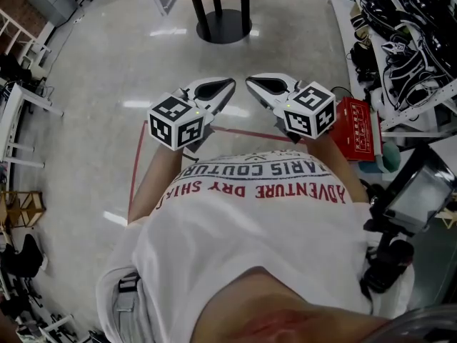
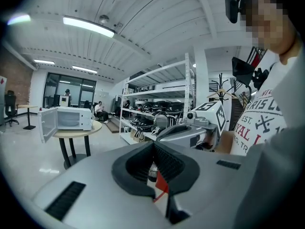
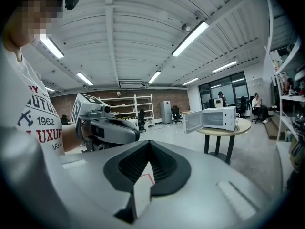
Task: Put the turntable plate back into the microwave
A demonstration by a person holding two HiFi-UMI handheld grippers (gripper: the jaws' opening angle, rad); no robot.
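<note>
The white microwave (image 2: 71, 118) stands with its door open on a round table (image 2: 78, 130) some way off across the floor; the right gripper view shows this microwave (image 3: 217, 118) too. No turntable plate is in view. In the head view my left gripper (image 1: 232, 83) and right gripper (image 1: 248, 81) are held side by side in front of my chest, tips almost touching, both shut and holding nothing. The left gripper (image 2: 153, 143) sees the other gripper's body (image 2: 190, 132) to its right. The right gripper (image 3: 148, 142) sees the left one's body (image 3: 105, 128).
The table's black pedestal (image 1: 223, 23) shows at the top of the head view. Metal shelves (image 1: 400, 34) with black gear line the right side, and a red box (image 1: 355, 127) lies by them. Red tape (image 1: 136, 170) marks the floor. A person (image 2: 100, 109) sits far back.
</note>
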